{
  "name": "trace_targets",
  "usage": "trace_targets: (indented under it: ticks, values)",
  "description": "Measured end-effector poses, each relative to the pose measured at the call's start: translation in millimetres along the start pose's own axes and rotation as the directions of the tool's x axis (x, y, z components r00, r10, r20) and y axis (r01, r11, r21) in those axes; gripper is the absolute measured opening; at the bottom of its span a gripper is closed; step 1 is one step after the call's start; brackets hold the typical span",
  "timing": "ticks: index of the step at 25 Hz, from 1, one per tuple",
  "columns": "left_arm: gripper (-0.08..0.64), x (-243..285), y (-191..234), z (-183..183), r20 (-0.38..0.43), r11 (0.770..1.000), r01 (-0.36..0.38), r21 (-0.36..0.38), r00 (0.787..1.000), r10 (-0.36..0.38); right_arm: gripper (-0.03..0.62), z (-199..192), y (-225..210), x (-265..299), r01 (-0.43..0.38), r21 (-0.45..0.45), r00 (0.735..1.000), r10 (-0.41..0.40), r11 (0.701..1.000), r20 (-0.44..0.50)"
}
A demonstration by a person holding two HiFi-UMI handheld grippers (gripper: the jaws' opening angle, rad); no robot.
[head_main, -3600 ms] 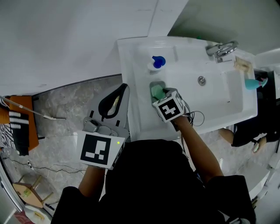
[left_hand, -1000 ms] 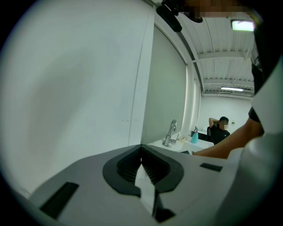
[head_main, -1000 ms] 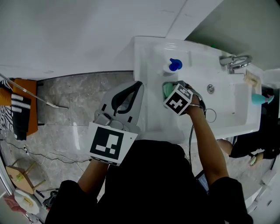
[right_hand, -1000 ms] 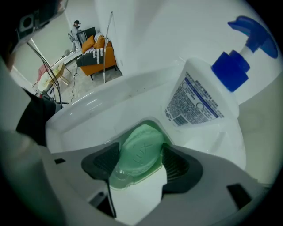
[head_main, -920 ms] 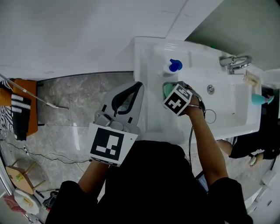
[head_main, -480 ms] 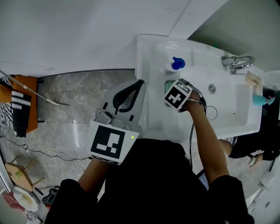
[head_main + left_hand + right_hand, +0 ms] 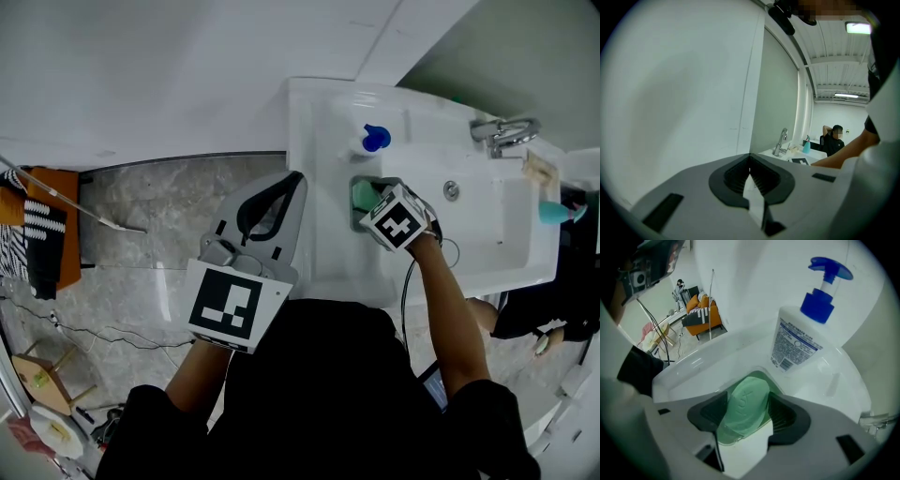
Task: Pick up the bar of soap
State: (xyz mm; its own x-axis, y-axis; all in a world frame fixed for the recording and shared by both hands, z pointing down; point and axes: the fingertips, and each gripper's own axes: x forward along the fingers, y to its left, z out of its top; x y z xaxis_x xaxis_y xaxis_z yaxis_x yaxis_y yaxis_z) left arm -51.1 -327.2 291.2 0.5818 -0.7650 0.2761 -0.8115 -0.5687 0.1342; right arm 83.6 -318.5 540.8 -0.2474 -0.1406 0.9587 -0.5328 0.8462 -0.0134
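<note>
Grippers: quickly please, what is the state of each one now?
Left gripper: closed, empty.
Right gripper: just closed onto the bar of soap.

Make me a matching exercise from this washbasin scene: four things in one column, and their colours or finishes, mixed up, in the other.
Things:
1. bar of soap
2. pump head of the bottle
3. faucet
4. sink

Colours:
A. blue
B. white
C. green
D. shiny metal

Pairs: 1-C, 2-A, 3-D, 4-B
</note>
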Motion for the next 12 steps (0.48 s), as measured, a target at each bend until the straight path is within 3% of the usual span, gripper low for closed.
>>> trace_targets:
  ticks: [4, 8, 12]
  values:
    - [0.008, 1, -2, -1, -0.005, 1.000, 0.006, 0.005, 1.000, -0.006, 0.290, -1, 0, 4, 0.003, -0.024, 0.998, -0.005, 1.000, -0.063]
    - [0.008, 1, -2, -2, -0.010, 1.000, 0.002, -0.002, 1.000, -0.002, 0.344, -14, 5, 14, -0.021, -0.159, 0.976, -0.014, 0.987, -0.218]
    - [0.008, 2, -1, -3, -0.010, 1.000, 0.000, -0.006, 1.000, -0.001, 0.344, -17, 5, 17, -0.036, -0.145, 0.964, -0.004, 0.989, -0.266]
